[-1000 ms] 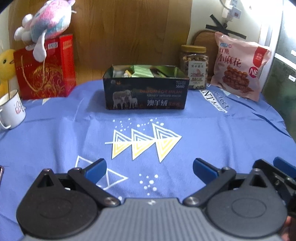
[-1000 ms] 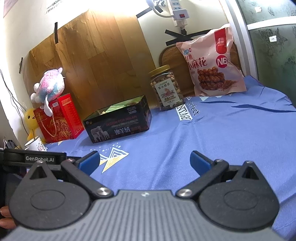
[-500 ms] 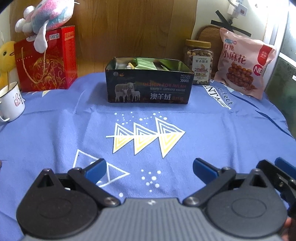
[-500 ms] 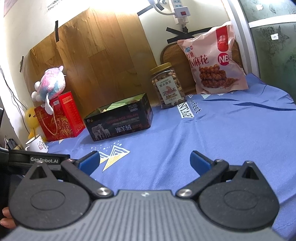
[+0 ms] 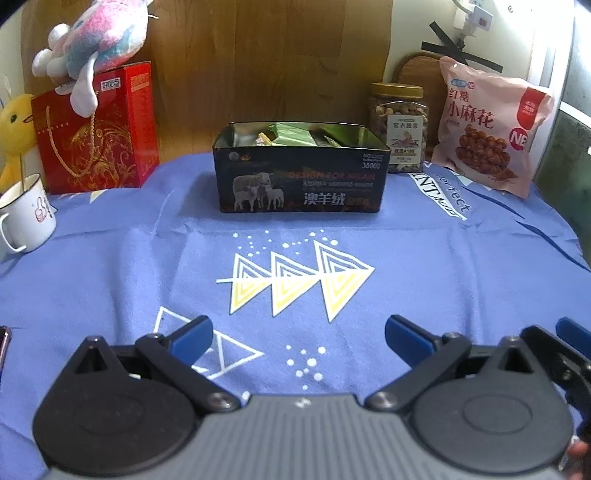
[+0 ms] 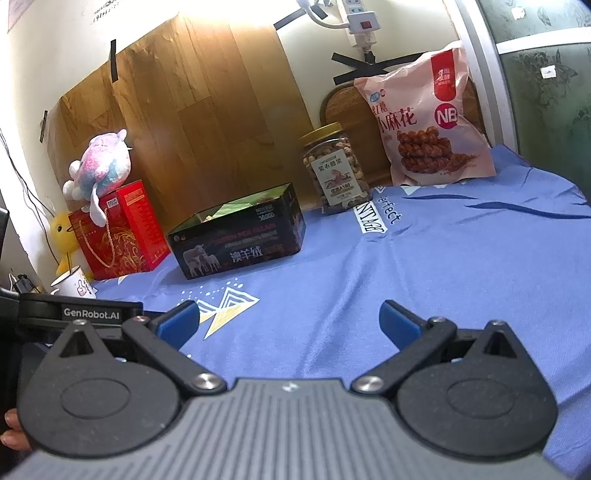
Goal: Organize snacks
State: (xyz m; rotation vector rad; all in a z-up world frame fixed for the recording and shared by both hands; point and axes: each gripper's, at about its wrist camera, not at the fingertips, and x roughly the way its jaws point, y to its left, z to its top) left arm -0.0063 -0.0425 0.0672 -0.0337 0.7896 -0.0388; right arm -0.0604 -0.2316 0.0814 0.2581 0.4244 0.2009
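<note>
Blue cloth (image 5: 110, 280) covers the counter | dark tin box (image 5: 301, 181) with green snack packs sits mid-back | nut jar (image 5: 399, 127) just right of it, pink snack bag (image 5: 487, 129) further right | left gripper (image 5: 297, 338) jaws wide apart, holding nothing | right gripper (image 6: 290, 319) same, wide and empty

A table is covered by a blue cloth (image 5: 110, 266) printed with white and yellow triangles. Behind it, a wood-grain panel (image 6: 207, 110) is taped to a cream wall (image 6: 55, 44). Right of the panel, a white power strip (image 6: 360, 22) is mounted, and bright light is cast across the panel's top.
</note>
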